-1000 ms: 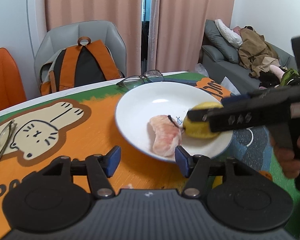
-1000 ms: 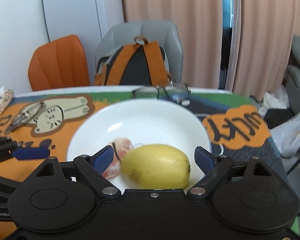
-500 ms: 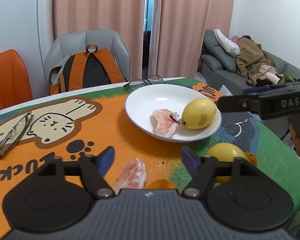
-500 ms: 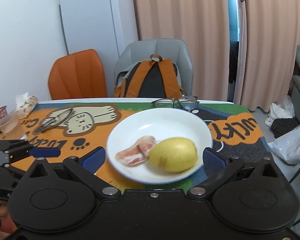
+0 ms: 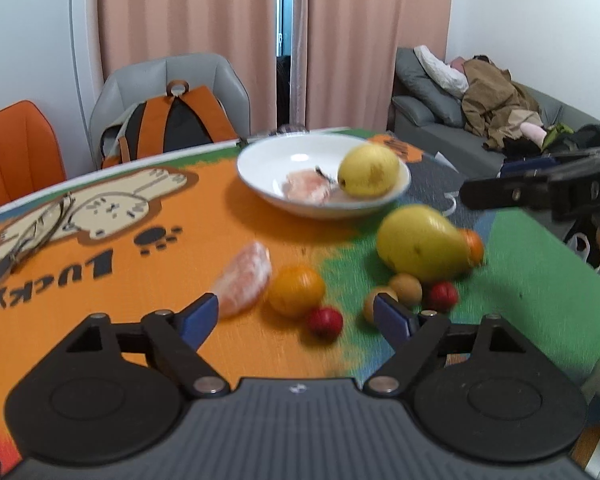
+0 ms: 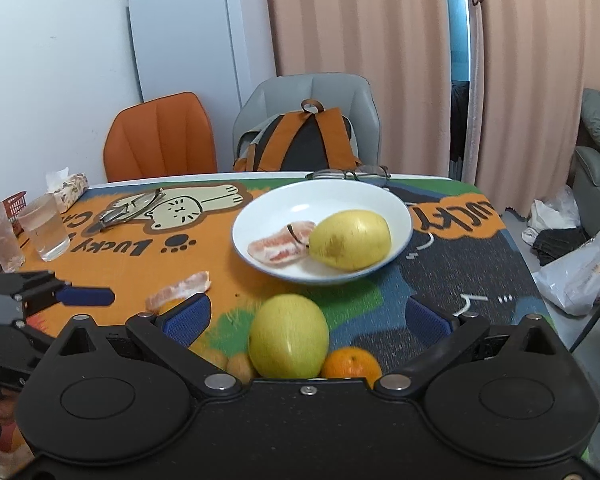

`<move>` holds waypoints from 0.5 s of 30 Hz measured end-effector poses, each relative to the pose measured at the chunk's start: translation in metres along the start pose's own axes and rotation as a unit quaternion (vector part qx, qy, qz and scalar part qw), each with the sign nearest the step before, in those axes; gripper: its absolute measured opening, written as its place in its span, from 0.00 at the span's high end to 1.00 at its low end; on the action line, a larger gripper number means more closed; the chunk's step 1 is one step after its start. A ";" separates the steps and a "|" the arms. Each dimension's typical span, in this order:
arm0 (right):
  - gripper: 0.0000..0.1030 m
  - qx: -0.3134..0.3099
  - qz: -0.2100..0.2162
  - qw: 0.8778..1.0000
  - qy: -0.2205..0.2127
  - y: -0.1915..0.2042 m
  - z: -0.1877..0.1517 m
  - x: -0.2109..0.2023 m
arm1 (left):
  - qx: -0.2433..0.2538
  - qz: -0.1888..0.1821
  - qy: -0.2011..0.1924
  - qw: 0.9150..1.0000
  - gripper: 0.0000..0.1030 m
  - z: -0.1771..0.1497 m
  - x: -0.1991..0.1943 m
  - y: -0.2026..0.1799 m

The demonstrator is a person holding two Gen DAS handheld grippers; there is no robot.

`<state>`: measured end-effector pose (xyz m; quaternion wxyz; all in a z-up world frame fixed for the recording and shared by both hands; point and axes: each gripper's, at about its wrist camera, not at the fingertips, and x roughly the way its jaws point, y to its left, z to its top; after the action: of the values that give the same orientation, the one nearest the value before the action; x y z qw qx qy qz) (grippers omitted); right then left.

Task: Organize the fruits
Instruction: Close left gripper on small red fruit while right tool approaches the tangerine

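At the tabletop's near edge my left tongs (image 5: 296,314) and right tongs (image 6: 306,314) are spread, holding nothing, over loose fruit: a pomelo (image 6: 288,336), oranges (image 5: 296,290). Mid-mat, the plate (image 6: 380,196) holds a pear (image 6: 350,245) and segment (image 6: 280,246). Beyond: glasses (image 6: 352,172), chairs (image 6: 160,136), curtains (image 6: 360,40).
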<state>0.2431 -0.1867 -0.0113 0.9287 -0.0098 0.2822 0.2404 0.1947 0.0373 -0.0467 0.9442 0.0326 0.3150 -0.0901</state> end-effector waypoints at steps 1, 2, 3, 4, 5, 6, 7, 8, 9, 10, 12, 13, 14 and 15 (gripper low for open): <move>0.00 0.003 -0.001 1.000 0.000 -0.001 -0.002 -0.001 | 0.000 0.001 0.002 1.000 0.19 -0.005 0.000 -0.002; 0.00 0.005 -0.001 1.000 0.000 -0.001 -0.004 -0.003 | 0.001 0.001 0.003 1.000 0.19 -0.008 0.000 -0.003; 0.00 0.007 -0.001 1.000 0.000 -0.001 -0.006 -0.003 | -0.001 0.002 0.003 1.000 0.19 -0.011 0.001 -0.002; 0.00 0.006 -0.002 1.000 0.000 -0.001 -0.009 -0.004 | -0.004 0.003 0.003 1.000 0.19 -0.013 0.001 -0.003; 0.00 0.004 -0.003 1.000 0.000 -0.001 -0.011 -0.005 | -0.006 0.002 0.004 1.000 0.19 -0.015 0.002 -0.003; 0.00 0.001 -0.007 1.000 0.000 0.000 -0.014 -0.006 | -0.007 0.001 0.003 1.000 0.19 -0.016 0.002 -0.003; 0.00 -0.002 -0.009 1.000 -0.002 0.000 -0.016 -0.007 | -0.005 0.000 0.002 1.000 0.19 -0.017 0.003 -0.004; 0.00 -0.007 -0.012 1.000 -0.003 0.001 -0.019 -0.008 | -0.003 0.001 0.000 1.000 0.19 -0.018 0.003 -0.005; 0.00 -0.009 -0.012 1.000 -0.003 0.001 -0.021 -0.009 | -0.002 0.001 -0.001 1.000 0.19 -0.019 0.003 -0.006; 0.00 -0.010 -0.012 1.000 -0.002 0.001 -0.024 -0.010 | 0.000 0.002 -0.003 1.000 0.19 -0.019 0.004 -0.007; 0.00 -0.010 -0.013 1.000 0.000 0.000 -0.027 -0.010 | 0.001 0.002 -0.005 1.000 0.20 -0.018 0.006 -0.009; 0.00 -0.008 -0.014 1.000 0.002 -0.001 -0.028 -0.010 | -0.001 0.001 -0.004 1.000 0.20 -0.018 0.008 -0.008; 0.00 -0.006 -0.014 1.000 0.004 -0.002 -0.029 -0.010 | -0.003 -0.001 0.000 1.000 0.20 -0.017 0.010 -0.008; 0.00 -0.003 -0.015 1.000 0.004 -0.004 -0.031 -0.011 | -0.006 -0.004 0.001 1.000 0.22 -0.017 0.011 -0.008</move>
<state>0.2211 -0.1993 -0.0319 0.9311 -0.0181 0.2851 0.2270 0.1920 0.0299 -0.0671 0.9437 0.0258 0.3165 -0.0925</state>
